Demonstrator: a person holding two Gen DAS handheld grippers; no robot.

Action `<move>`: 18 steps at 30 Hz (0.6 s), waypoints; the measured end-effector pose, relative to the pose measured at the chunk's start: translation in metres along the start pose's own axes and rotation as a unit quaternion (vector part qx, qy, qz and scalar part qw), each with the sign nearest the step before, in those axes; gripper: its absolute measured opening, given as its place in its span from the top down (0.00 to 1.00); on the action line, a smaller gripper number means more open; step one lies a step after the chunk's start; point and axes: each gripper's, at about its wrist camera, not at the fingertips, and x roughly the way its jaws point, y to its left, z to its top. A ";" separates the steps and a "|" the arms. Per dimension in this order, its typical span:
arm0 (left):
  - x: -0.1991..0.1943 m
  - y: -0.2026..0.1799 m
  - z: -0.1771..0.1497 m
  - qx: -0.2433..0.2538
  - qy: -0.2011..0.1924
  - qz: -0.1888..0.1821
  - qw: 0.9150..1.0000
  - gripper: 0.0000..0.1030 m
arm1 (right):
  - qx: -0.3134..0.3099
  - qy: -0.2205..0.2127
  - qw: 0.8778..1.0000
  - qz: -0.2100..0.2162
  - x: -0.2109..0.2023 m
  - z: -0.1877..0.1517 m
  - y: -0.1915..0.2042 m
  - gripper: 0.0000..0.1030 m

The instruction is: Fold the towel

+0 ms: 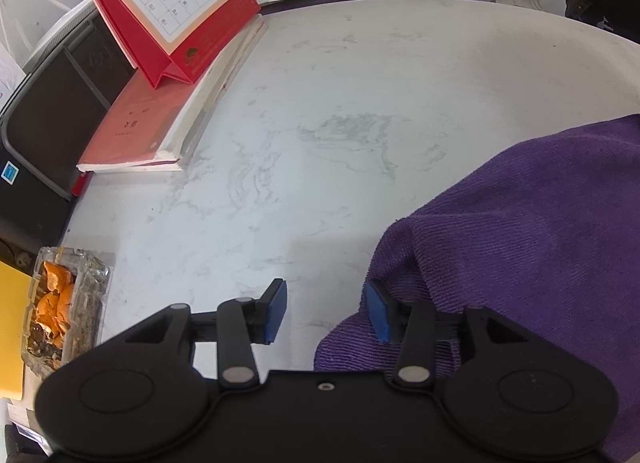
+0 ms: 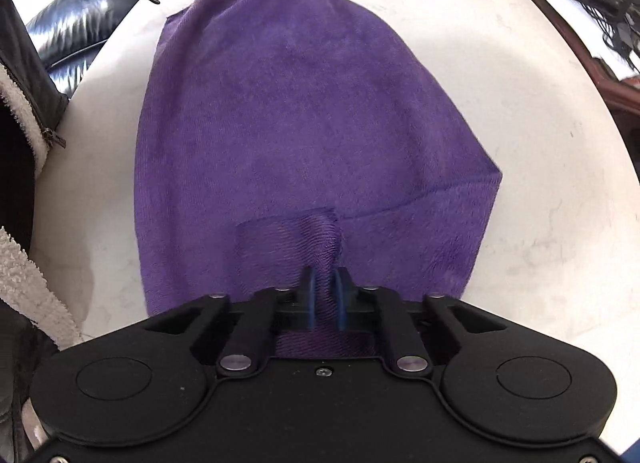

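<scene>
A: The purple towel (image 2: 304,119) lies spread on the white table (image 2: 540,167); why is its near edge bunched?

B: The right gripper (image 2: 325,303) is clenched on that edge, gathering cloth to lift it over; the left gripper (image 1: 326,313) stands released beside the far corner, one pad perhaps brushing it, seemingly waiting to pinch.

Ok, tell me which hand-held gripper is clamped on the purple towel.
The right hand-held gripper: its pads pinch a bunched fold of the towel. The left hand-held gripper stands open at the towel's edge.
</scene>
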 end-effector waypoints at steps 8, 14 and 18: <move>-0.002 -0.001 -0.004 0.006 -0.013 -0.006 1.000 0.65 | 0.126 -0.092 0.988 -0.019 -0.032 -0.022 -0.001 0.98; -0.002 -0.003 -0.004 0.008 -0.014 -0.002 1.000 0.65 | 0.247 -0.167 0.952 -0.072 -0.073 -0.056 -0.011 0.98; -0.002 -0.004 -0.004 0.009 -0.013 0.002 1.000 0.65 | 0.331 -0.205 0.914 -0.116 -0.087 -0.087 -0.027 0.98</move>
